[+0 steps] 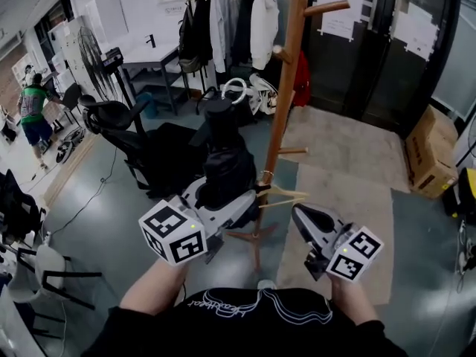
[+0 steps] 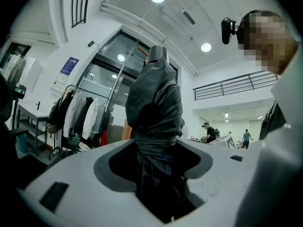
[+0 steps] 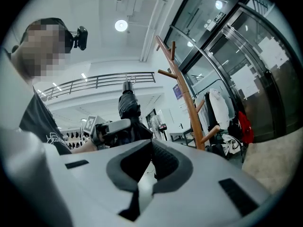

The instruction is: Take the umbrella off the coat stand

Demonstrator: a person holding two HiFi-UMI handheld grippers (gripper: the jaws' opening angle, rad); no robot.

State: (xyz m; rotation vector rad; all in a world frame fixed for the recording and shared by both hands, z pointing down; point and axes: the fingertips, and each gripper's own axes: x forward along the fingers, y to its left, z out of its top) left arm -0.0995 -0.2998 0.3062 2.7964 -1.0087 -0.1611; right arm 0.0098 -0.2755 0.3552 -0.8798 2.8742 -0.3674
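Note:
The folded black umbrella (image 1: 224, 158) stands upright just left of the wooden coat stand (image 1: 285, 88) and clear of its pegs. My left gripper (image 1: 227, 199) is shut on the umbrella's lower part. In the left gripper view the bundled fabric (image 2: 155, 108) fills the gap between the pads (image 2: 118, 167). My right gripper (image 1: 301, 216) hovers to the right of the stand's base, shut with nothing in it. The right gripper view looks past the gripper's closed tip (image 3: 149, 174) at the umbrella (image 3: 129, 109) and the stand (image 3: 182, 86).
A wooden hanger (image 1: 284, 196) hangs low on the stand. A black office chair (image 1: 119, 117) is to the left, a clothes rack with coats (image 1: 223, 13) behind. A beige rug (image 1: 342, 192) and a cardboard box (image 1: 431, 151) lie at right. A person (image 1: 31, 110) walks far left.

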